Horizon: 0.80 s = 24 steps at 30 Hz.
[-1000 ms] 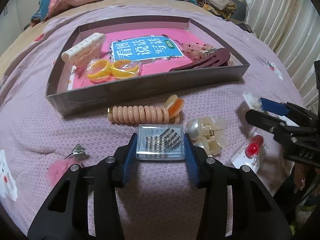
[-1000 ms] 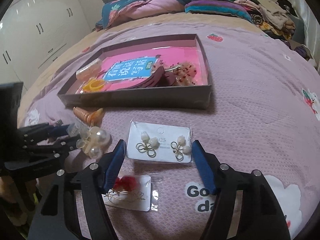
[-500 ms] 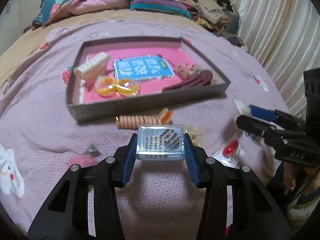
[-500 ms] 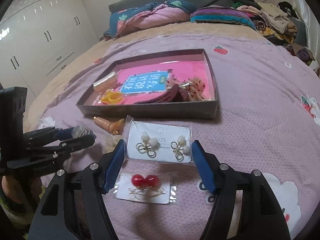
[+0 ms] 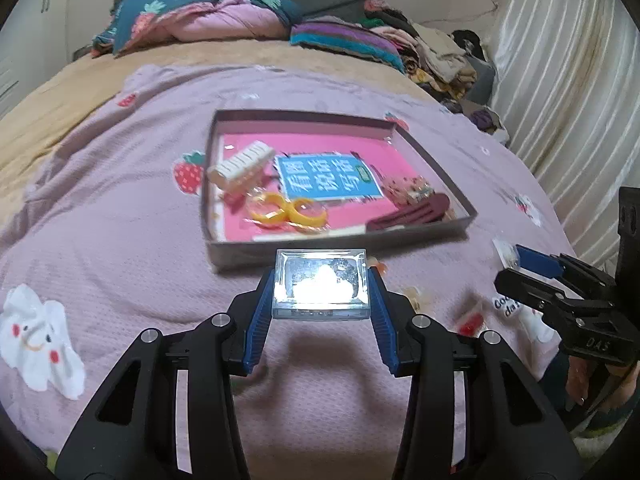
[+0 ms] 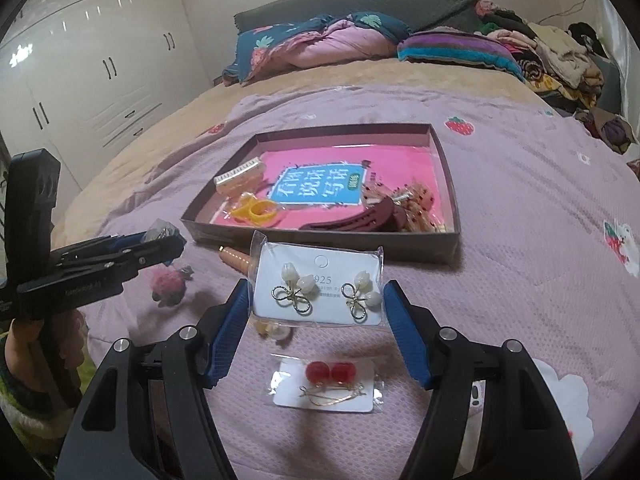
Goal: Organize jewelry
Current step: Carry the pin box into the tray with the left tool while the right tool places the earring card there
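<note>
Our left gripper (image 5: 320, 292) fingers pinching a small clear plastic box (image 5: 320, 285) of sparkly studs, our right gripper (image 6: 316, 298) fingers clamping a white card of pearl-and-gold earrings (image 6: 318, 286), both above the pink quilted bed (image 5: 120, 240), grey shallow tray (image 6: 446, 246) beyond.

Two cameras, one on each gripper, look down across a bed.

The left camera sits behind the left gripper (image 5: 320, 292), above the purple blanket (image 5: 120, 240), facing the tray (image 5: 432, 168). The right camera sits behind the right gripper (image 6: 316, 300) and faces the same tray. Each view catches the other gripper at its edge.
</note>
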### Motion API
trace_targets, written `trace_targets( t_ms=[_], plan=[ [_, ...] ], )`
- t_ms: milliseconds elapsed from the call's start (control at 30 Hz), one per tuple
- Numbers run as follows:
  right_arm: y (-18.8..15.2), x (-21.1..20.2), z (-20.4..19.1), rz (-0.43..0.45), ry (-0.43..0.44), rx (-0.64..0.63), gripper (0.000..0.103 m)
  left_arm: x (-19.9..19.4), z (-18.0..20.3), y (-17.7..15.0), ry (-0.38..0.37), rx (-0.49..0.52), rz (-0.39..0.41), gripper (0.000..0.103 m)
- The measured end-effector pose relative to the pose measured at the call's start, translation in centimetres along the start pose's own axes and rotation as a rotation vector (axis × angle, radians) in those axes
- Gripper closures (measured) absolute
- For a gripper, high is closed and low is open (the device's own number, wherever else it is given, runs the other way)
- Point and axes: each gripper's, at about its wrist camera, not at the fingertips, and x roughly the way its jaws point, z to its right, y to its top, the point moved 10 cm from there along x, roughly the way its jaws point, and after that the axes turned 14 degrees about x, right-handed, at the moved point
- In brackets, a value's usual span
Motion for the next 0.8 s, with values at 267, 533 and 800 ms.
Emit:
trace_targets(
  t_ms=[267,533,800],
  plan=[
    [1.6,-0.2,-1.9,0.025,0.017,-0.028,0.037,-0.8,-1.8,1.0,0.02,-0.023,0.03,0.067],
    [4.0,-0.2,-3.2,0.056,0.029,-0.055,0.037,-1.1,-2.9,2.2,0.037,-0.032,0.056,0.067],
    [6.6,0.1,-3.1,0.088,0.022,-0.041,0.037,-0.5,-4.2,3.8,0.051,-0.037,0.066,0.067]
  ],
)
